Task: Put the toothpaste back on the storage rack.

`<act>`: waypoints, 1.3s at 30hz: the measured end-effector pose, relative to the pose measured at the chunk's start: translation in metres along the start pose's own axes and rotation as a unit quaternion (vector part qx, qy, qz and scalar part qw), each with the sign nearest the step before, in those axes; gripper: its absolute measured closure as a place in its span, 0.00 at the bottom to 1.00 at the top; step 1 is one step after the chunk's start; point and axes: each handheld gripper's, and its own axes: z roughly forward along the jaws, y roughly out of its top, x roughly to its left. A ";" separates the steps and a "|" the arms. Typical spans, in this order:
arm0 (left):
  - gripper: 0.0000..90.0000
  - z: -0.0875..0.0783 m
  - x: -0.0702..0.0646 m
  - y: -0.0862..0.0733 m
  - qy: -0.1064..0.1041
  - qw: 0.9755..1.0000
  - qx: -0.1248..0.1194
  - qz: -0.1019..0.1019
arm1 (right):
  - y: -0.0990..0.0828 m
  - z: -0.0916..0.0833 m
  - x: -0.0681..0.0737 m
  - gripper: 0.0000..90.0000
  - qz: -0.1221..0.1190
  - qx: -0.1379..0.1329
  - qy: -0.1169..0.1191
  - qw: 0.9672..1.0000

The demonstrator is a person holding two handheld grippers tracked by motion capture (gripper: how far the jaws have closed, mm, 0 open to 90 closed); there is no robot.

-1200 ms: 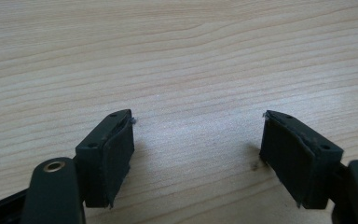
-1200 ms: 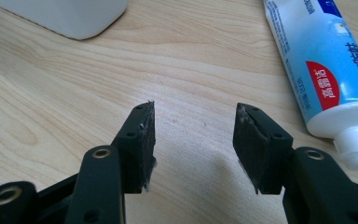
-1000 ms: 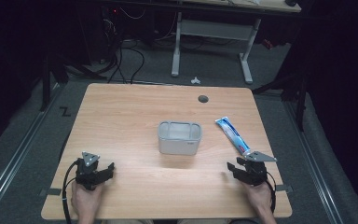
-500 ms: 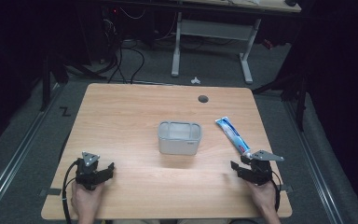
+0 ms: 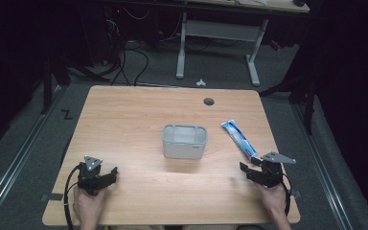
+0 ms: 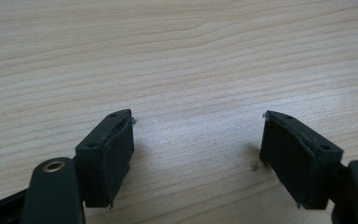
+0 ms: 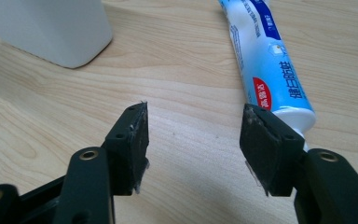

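**A:** Two grippers, one tube. Which is closer?

**B:** The right gripper (image 5: 256, 167). The toothpaste tube (image 5: 238, 138) lies just ahead of it on the table (image 5: 124, 124), near the right edge, and the left gripper (image 5: 106, 173) sits well apart at the near left corner.

**A:** How does the tube run?

**B:** Its long axis slants: the flat crimped end points away toward the table's far side, the capped end toward the right gripper. In the right gripper view the tube (image 7: 265, 65) comes down to the right-hand jaw, so the tube sits ahead and slightly off to that side, not centred in the gap.

**A:** And the jaws?

**B:** The right ones have just been opening and stand wide, with bare wood between them. The left gripper (image 6: 196, 140) is also spread wide over bare table, holding nothing.

**A:** What does the tube look like?

**B:** White and blue, with a red patch near the shoulder and printed lettering. A pale grey box (image 5: 184, 141) stands to its left, mid-table
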 end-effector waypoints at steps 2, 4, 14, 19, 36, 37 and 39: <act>0.29 0.000 0.000 0.000 0.000 1.000 0.000 0.000 | 0.001 -0.002 -0.001 0.40 0.001 -0.013 0.002 1.000; 0.29 0.000 0.000 0.000 0.000 1.000 0.000 0.000 | 0.005 -0.003 -0.004 0.37 0.004 -0.018 0.005 1.000; 0.29 0.000 0.000 0.000 0.000 1.000 0.000 0.000 | 0.013 0.003 -0.009 0.36 0.009 0.002 -0.005 1.000; 0.29 0.000 0.000 0.000 0.000 1.000 0.000 0.000 | 0.018 0.002 -0.012 0.32 0.007 -0.003 -0.004 1.000; 0.29 0.000 0.000 0.000 0.000 1.000 0.000 -0.001 | 0.052 0.014 -0.017 0.37 -0.017 0.025 -0.033 0.999; 0.29 0.000 0.000 0.000 0.000 1.000 0.000 0.000 | 0.054 0.015 -0.017 0.37 -0.020 0.026 -0.035 0.999; 0.29 0.000 0.000 0.000 0.000 1.000 0.000 -0.001 | 0.058 0.016 -0.018 0.38 -0.021 0.031 -0.033 0.999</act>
